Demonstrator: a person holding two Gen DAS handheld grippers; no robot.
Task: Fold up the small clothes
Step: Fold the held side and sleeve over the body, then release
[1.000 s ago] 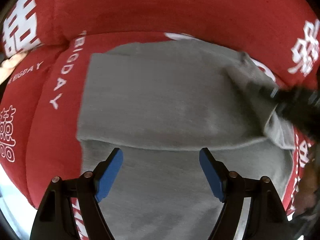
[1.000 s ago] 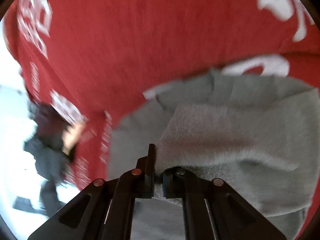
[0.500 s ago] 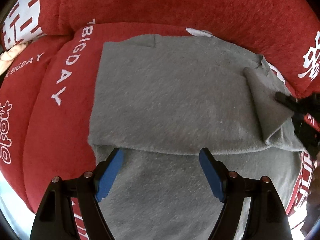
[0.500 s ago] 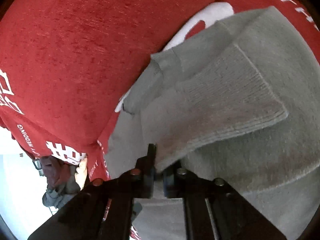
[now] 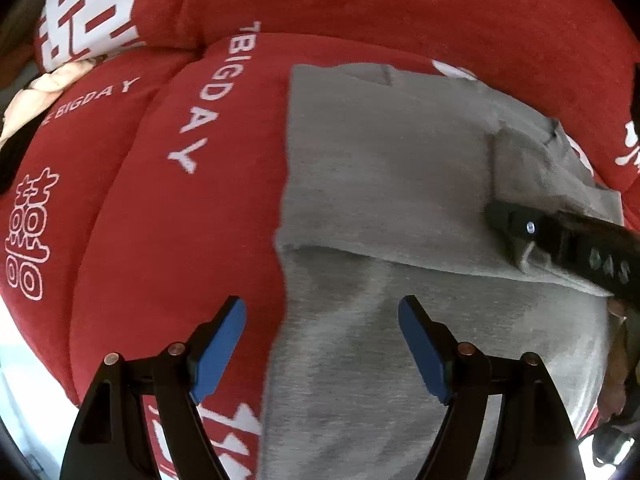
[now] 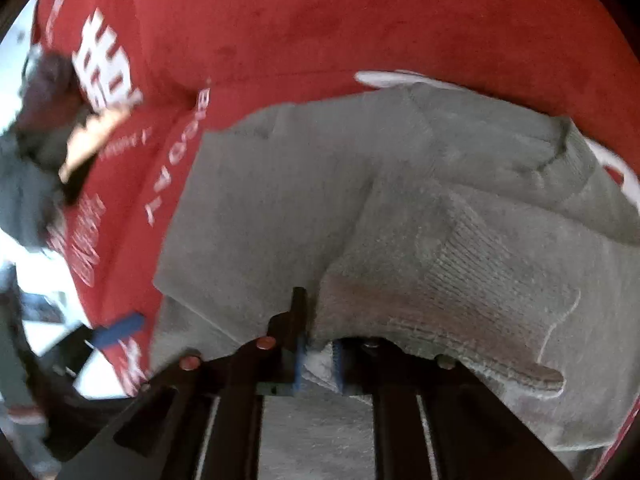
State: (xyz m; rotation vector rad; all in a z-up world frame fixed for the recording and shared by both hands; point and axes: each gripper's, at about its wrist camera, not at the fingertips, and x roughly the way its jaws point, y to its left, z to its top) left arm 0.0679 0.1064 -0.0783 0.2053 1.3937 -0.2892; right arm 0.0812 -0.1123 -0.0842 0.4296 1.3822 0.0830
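Observation:
A grey fleece garment lies flat on the red sofa seat, its lower part folded up over the body. My left gripper hovers open and points down over the garment's left edge, with nothing between its blue pads. My right gripper comes in from the right and rests low on the garment with the ribbed sleeve cuff folded in over the body. In the right wrist view its jaws are opening; cuff cloth still sits loosely in the narrow gap and drapes over the right finger.
The red seat cushion carries white lettering and meets a red back cushion behind the garment. A cream cloth lies at the far left. A hand shows at the right edge. Blurred dark clutter sits beyond the sofa's left end.
My right gripper carried the sleeve inward over the garment's body and its jaws have parted slightly. My left gripper slid left to the garment's left edge, still open.

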